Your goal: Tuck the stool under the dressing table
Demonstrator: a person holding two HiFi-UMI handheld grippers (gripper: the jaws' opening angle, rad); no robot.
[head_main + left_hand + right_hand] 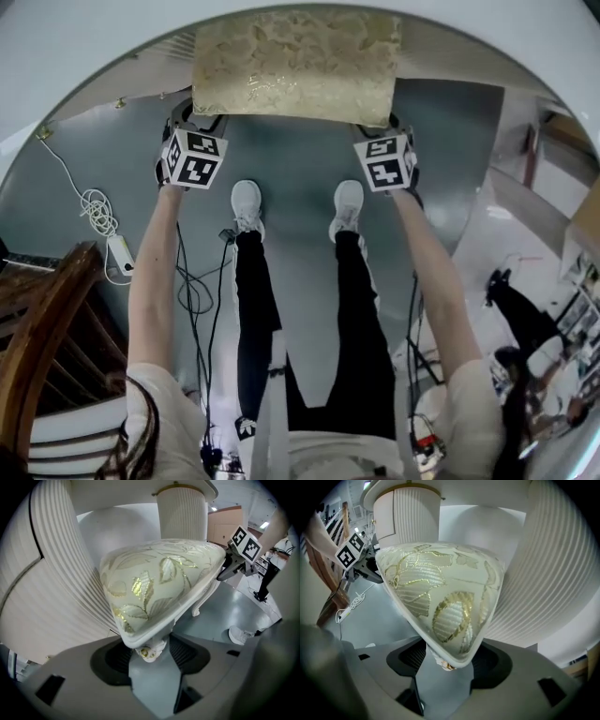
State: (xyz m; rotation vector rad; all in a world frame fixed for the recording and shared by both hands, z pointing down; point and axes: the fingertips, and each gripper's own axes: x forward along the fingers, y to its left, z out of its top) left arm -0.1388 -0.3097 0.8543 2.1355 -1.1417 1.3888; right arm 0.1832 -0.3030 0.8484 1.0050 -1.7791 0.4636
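The stool (295, 66), a white frame with a gold leaf-patterned cushion, stands on the grey floor, its far part under the white dressing table (84, 47). My left gripper (202, 120) holds its near left corner and my right gripper (380, 129) its near right corner. In the left gripper view the stool's corner (150, 641) sits between the jaws of the left gripper (150, 652), pads on both sides. The right gripper view shows the same at the other corner (450, 651), inside the right gripper (447, 662). Ribbed table pedestals (56, 578) (553, 573) flank the stool.
A brown wooden chair (42, 328) stands at the left. A white cable with a power adapter (103, 220) lies on the floor, and black cables (192, 291) run by the person's white shoes (247, 204). Another person (520, 314) is at the far right.
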